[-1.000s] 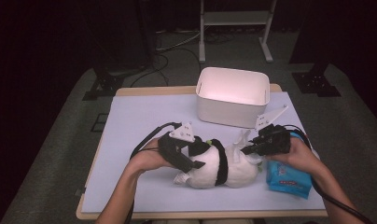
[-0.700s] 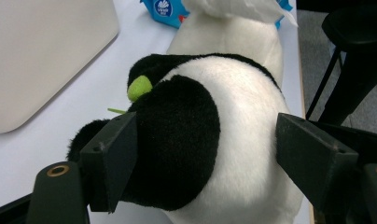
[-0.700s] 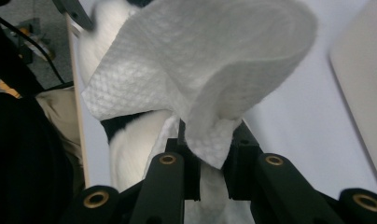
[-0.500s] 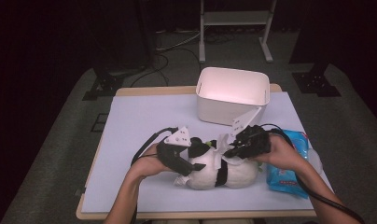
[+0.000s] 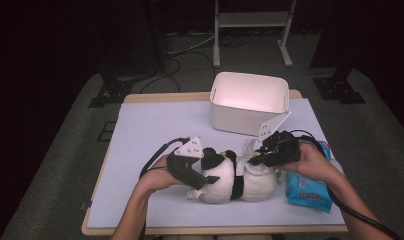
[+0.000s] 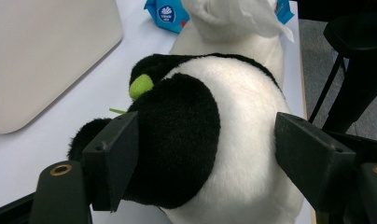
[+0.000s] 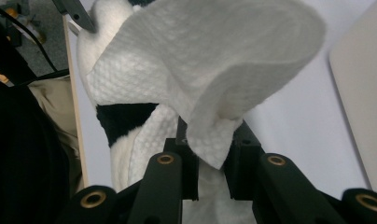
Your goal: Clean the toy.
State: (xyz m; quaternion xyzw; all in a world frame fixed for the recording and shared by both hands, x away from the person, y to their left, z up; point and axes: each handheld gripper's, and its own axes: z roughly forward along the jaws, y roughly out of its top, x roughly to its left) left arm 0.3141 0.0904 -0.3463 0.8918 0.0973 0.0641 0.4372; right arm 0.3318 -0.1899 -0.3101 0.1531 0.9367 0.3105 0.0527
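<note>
The right gripper (image 5: 257, 159) has come in from the lower right of the high view, where a second ago it sat over the blue wipes packet (image 5: 307, 187), and now it is up over the rear end of the plush panda (image 5: 235, 182) in the lower middle of the frame. It carries a white wet wipe (image 7: 200, 79), and in the right gripper view its jaws stand close together, pinching the wipe's lower corner while the rest of the sheet billows up and over the toy. The jaws have just eased a touch wider, yet the wipe is clearly caught between them. So, as I read it, the pull from the packet is done and the wiping of the panda is about to start. The left gripper (image 6: 205, 154) has barely stirred: its jaws are spread wide around the panda's black-and-white body, one pad on the black fur and the other against the white flank, pinning the toy on its side on the bench (image 5: 155, 130). The panda lies there between the two hands, near the front edge. As for containers, the white plastic bin (image 5: 247, 100) stands at upper centre-right, behind the panda, and what can be seen of its inside looks bare. The wipes packet lies flat at lower right, just beside the toy.
</note>
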